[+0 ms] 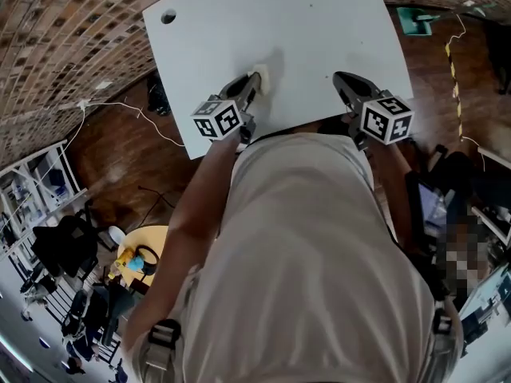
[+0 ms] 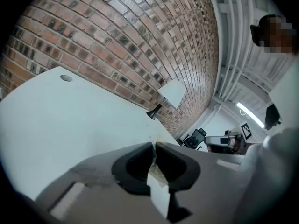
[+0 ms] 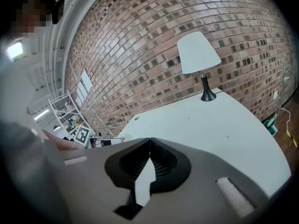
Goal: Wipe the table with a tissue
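The left gripper (image 2: 154, 144) has its jaws pressed together on the tissue (image 2: 156, 171). A thin, pale piece of it stands in the narrow slit between the two dark pads. In the head view the tissue (image 1: 262, 76) shows as a small cream lump at the tip of the left gripper (image 1: 254, 80), over the near part of the white table (image 1: 319, 22). Whether it touches the surface I cannot tell.

Beyond this gripper's tips the table top (image 2: 70, 115) runs to a round hole (image 2: 66, 78) at the far edge. A lamp (image 2: 172, 93) stands further ahead, at the brick wall (image 2: 117, 41).

To the right of it, well apart, the right gripper (image 3: 150, 140) has its jaws closed tip to tip, with nothing between them. It is also over the table (image 3: 210, 120), and the lamp (image 3: 198, 55) is ahead of it.
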### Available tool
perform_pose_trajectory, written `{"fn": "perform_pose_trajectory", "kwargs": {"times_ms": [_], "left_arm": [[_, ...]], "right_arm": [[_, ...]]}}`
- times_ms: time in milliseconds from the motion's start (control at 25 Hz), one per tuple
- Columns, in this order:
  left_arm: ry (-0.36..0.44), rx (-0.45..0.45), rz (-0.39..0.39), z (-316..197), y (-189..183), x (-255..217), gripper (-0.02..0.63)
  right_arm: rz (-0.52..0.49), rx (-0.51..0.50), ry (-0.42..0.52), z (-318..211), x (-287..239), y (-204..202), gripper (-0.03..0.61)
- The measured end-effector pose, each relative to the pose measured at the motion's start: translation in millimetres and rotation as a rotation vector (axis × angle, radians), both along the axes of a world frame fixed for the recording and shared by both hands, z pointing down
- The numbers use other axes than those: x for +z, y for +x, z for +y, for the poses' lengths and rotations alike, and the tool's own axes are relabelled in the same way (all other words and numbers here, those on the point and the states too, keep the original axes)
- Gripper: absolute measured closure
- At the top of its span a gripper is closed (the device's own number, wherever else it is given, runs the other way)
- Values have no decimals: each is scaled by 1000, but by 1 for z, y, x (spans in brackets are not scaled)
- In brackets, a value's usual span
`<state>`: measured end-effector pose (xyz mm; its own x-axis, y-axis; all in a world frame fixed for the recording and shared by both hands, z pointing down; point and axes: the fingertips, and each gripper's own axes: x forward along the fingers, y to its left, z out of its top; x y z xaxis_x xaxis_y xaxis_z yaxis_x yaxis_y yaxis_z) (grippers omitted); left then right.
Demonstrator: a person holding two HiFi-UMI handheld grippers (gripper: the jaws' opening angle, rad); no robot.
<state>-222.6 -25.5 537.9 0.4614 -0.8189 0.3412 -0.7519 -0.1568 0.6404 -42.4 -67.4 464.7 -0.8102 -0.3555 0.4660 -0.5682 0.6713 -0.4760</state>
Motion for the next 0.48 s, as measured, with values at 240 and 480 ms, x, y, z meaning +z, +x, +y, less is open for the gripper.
{"fn": "perform_pose_trajectory", "kwargs": {"times_ms": [240,480], "left_arm": [[-66,-46,111,-19,38,6,586],[-147,-99,-26,-41,69,8,586]], "right_arm": [[-4,-66,-8,-31,1,28,571],[46,-172,7,-63,10,62,571]]}}
